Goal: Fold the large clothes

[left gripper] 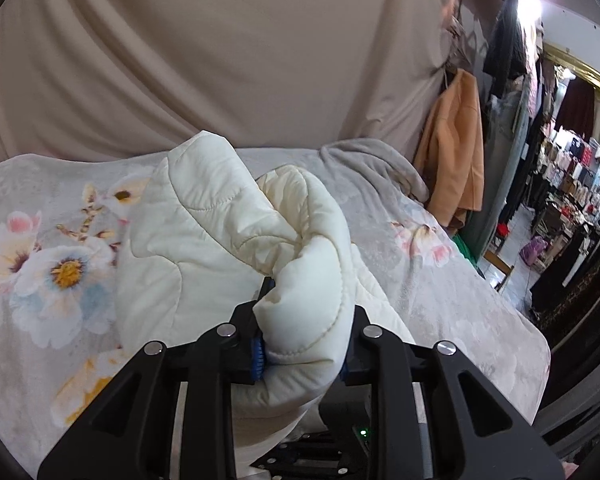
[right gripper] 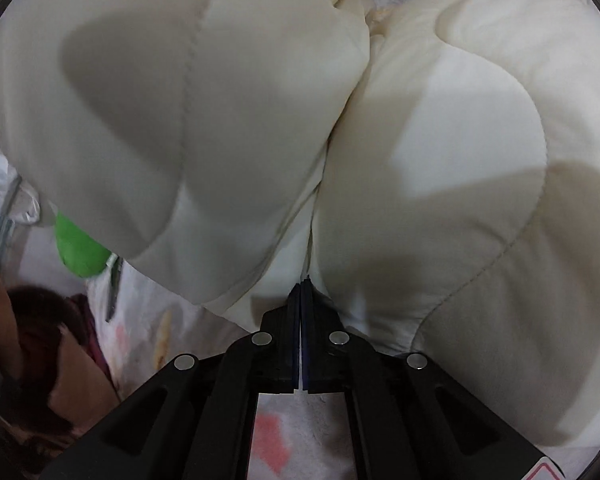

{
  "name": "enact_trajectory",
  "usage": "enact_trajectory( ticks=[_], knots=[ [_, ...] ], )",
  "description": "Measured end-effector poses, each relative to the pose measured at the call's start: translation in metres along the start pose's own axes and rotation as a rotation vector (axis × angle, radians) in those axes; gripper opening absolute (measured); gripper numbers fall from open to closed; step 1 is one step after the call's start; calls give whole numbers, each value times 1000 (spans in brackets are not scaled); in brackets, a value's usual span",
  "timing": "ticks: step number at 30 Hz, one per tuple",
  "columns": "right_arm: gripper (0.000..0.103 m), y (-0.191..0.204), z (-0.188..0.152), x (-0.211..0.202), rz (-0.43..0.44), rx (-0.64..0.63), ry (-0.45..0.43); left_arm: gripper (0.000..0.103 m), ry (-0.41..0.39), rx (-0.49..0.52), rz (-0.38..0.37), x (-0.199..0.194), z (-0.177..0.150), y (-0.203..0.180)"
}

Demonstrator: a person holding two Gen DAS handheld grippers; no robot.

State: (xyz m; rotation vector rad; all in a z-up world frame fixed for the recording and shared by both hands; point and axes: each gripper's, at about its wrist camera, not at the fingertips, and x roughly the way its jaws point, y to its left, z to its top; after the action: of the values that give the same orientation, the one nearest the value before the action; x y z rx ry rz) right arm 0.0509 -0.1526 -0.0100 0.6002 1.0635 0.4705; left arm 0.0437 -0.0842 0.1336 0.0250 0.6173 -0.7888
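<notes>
A cream quilted jacket (left gripper: 204, 240) lies bunched on a floral bedsheet (left gripper: 52, 272). My left gripper (left gripper: 306, 320) is shut on a thick rolled fold of the jacket, which bulges between its fingers and is lifted off the bed. In the right wrist view the jacket (right gripper: 440, 140) fills nearly the whole frame as two puffy panels meeting in a crease. My right gripper (right gripper: 303, 284) is shut, its fingers pressed flat together, with the tips at the bottom of that crease. I see no cloth between its pads.
A beige curtain (left gripper: 220, 60) hangs behind the bed. A grey blanket (left gripper: 372, 168) lies at the far edge, an orange garment (left gripper: 452, 152) hangs to the right, and shop racks (left gripper: 572, 184) stand beyond. A green object (right gripper: 78, 248) and a person (right gripper: 40, 340) are at lower left.
</notes>
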Motion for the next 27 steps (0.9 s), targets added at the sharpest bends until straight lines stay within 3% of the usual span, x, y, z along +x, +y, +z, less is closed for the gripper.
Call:
enact_trajectory(
  ticks=[3, 5, 8, 17, 20, 22, 25, 27],
  knots=[
    [0, -13, -15, -26, 39, 63, -50, 23, 41, 36, -21, 24, -2, -22],
    [3, -22, -29, -49, 15, 87, -108, 23, 73, 70, -28, 42, -6, -37],
    [9, -36, -49, -86, -47, 123, -207, 22, 125, 101, -37, 73, -13, -55],
    [10, -75, -82, -175, -237, 216, -418, 21, 252, 141, -21, 137, -55, -77],
    [10, -81, -75, -198, -284, 220, -466, 26, 237, 166, -8, 132, -55, -84],
    [11, -75, -63, -217, -295, 194, -511, 38, 206, 165, -39, 115, -51, -85],
    [30, -63, -36, -237, -300, 134, -566, 44, 155, 159, -81, 80, -39, -83],
    [43, -60, -21, -255, -282, 86, -575, 49, 117, 96, -142, 47, -29, -71]
  ],
)
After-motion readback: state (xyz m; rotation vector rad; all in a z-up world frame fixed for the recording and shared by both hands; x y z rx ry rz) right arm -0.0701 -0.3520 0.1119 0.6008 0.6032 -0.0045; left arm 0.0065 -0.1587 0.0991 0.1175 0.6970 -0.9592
